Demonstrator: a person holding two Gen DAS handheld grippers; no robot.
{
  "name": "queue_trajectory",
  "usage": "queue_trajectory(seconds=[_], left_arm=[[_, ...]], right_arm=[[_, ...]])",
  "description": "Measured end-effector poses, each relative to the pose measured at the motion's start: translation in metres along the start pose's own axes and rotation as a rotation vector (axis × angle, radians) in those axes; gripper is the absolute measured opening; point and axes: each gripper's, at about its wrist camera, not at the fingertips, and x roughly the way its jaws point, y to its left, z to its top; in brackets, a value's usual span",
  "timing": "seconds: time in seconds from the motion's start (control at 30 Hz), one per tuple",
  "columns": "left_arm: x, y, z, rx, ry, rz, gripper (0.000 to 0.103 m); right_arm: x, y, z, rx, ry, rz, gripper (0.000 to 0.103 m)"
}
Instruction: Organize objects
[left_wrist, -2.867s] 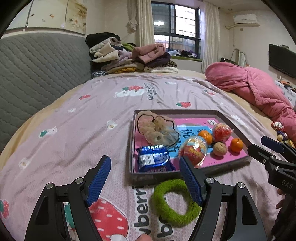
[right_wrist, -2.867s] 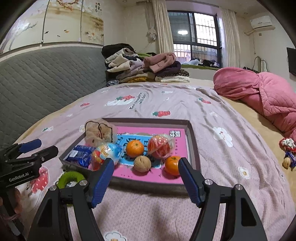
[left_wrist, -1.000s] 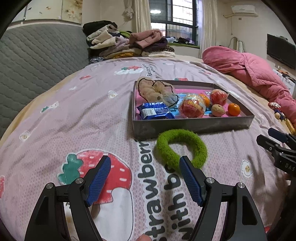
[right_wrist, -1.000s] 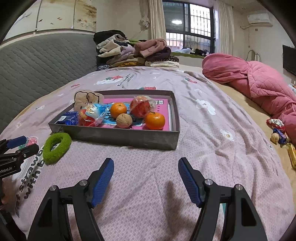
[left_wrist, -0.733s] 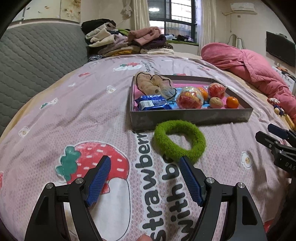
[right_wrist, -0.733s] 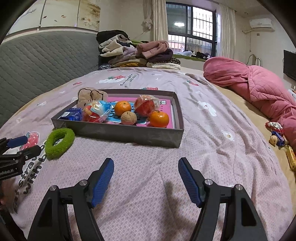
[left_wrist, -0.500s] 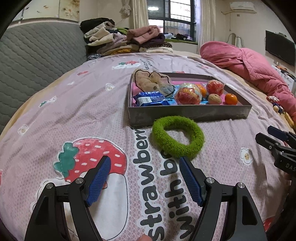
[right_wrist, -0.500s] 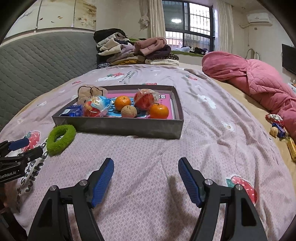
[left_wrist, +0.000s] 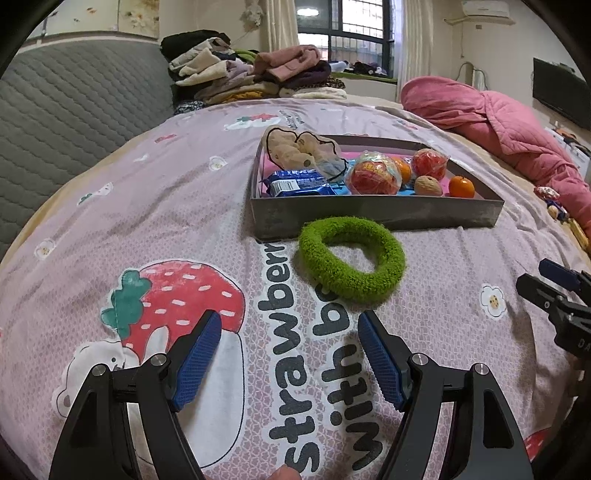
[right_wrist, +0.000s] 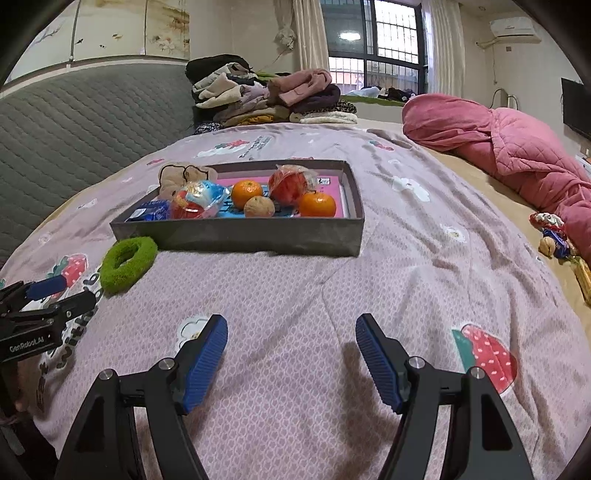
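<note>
Green and fuzzy, the hair scrunchie (left_wrist: 351, 258) lies on the strawberry-print bedspread (left_wrist: 155, 206), just outside the near wall of the grey tray (left_wrist: 376, 218) that holds oranges, a walnut and wrapped snacks. Left gripper (left_wrist: 290, 354) hovers near it, jaws wide and empty; right gripper (right_wrist: 291, 358) likewise gapes over bare cloth. A low pinch could snag the bedspread with the scrunchie, or nudge the tray.
</note>
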Motion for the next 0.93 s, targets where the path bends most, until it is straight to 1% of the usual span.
queue_trajectory(seconds=[0.17, 0.5, 0.93], left_arm=[[0.0038, 0.0001, -0.0011, -0.003, 0.019, -0.002, 0.077], [0.0053, -0.0022, -0.0016, 0.005, 0.028, 0.003, 0.077], [0.0025, -0.0062, -0.0001, 0.017, 0.020, -0.001, 0.077]], right_arm=[[0.0023, 0.0002, -0.0027, -0.005, 0.012, 0.004, 0.071], [0.0064, 0.0050, -0.0050, -0.023, 0.026, 0.009, 0.071], [0.0090, 0.0041, -0.0046, -0.025, 0.039, 0.013, 0.071]])
